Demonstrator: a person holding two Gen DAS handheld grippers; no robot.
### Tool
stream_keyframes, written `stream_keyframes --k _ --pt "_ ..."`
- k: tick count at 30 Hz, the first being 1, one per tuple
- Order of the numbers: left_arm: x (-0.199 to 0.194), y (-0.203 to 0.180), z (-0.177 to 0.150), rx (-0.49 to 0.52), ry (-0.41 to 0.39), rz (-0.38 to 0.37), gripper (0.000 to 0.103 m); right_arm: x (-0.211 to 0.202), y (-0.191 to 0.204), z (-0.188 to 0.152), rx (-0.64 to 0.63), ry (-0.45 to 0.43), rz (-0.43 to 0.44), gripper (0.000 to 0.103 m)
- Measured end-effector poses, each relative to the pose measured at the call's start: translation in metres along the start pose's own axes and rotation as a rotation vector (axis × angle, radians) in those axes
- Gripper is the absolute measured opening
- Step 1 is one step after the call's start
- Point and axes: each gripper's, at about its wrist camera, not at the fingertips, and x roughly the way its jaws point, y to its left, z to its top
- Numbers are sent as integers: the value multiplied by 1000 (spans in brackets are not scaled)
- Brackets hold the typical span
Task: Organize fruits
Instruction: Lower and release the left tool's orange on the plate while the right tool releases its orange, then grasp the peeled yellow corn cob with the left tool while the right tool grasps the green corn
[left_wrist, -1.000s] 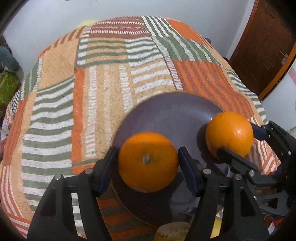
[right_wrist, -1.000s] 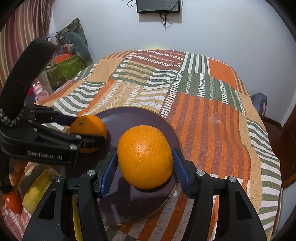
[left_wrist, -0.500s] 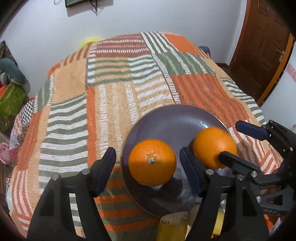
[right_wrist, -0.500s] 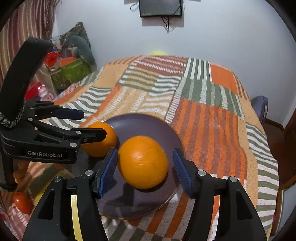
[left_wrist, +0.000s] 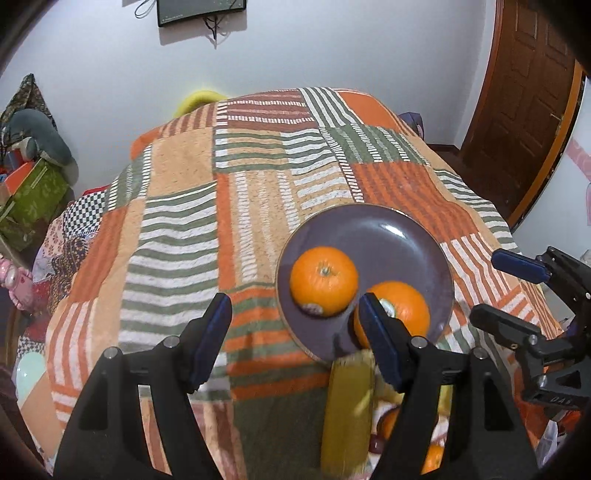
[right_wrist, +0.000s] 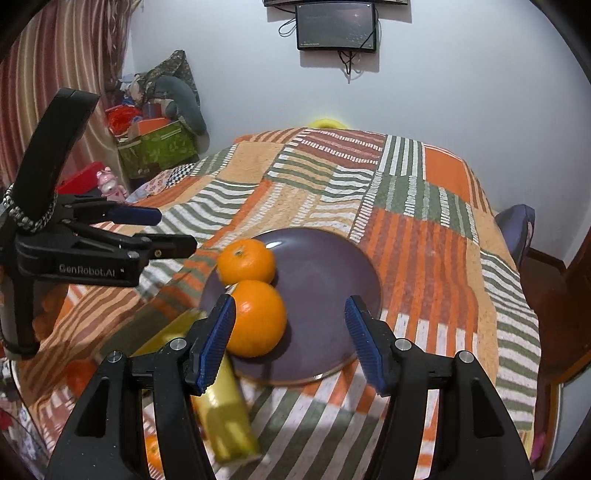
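Two oranges lie side by side on a dark purple plate (left_wrist: 399, 243) (right_wrist: 332, 266) on the striped patchwork cloth. The far orange (left_wrist: 324, 281) (right_wrist: 246, 261) shows its stem. The near orange (left_wrist: 400, 308) (right_wrist: 258, 318) touches it. My left gripper (left_wrist: 295, 334) is open and empty, held above the cloth to the left of the plate. It also shows in the right wrist view (right_wrist: 168, 234). My right gripper (right_wrist: 290, 338) is open and empty above the plate's near edge, and also shows in the left wrist view (left_wrist: 502, 291).
A yellow-green banana-like fruit (left_wrist: 347, 410) (right_wrist: 221, 402) lies at the near edge below the plate, with more small fruits (left_wrist: 428, 458) beside it. Boxes and bags (right_wrist: 159, 147) stand left of the table. A wooden door (left_wrist: 524, 96) is on the right.
Both grippers have opened, let go of their oranges on the plate, and pulled back and up. The oranges now rest touching each other.
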Motion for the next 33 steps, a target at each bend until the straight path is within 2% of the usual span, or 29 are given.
stream_keyframes --k 9,21,25,28,33 --pt "-24 2 -38 -7 30 -14 71 -19 16 -24 -12 20 24 58" --pt "-15 -5 -77 3 94 -36 71 -8 30 -55 -21 116 64 57" --pt "-5 -10 -82 11 115 -56 68 2 34 -58 -34 144 81 46" --pt "0 -11 -84 14 129 -74 58 9 35 -58 -31 159 96 43" --pt "8 -14 -83 10 139 -118 55 17 35 -58 -18 173 121 36"
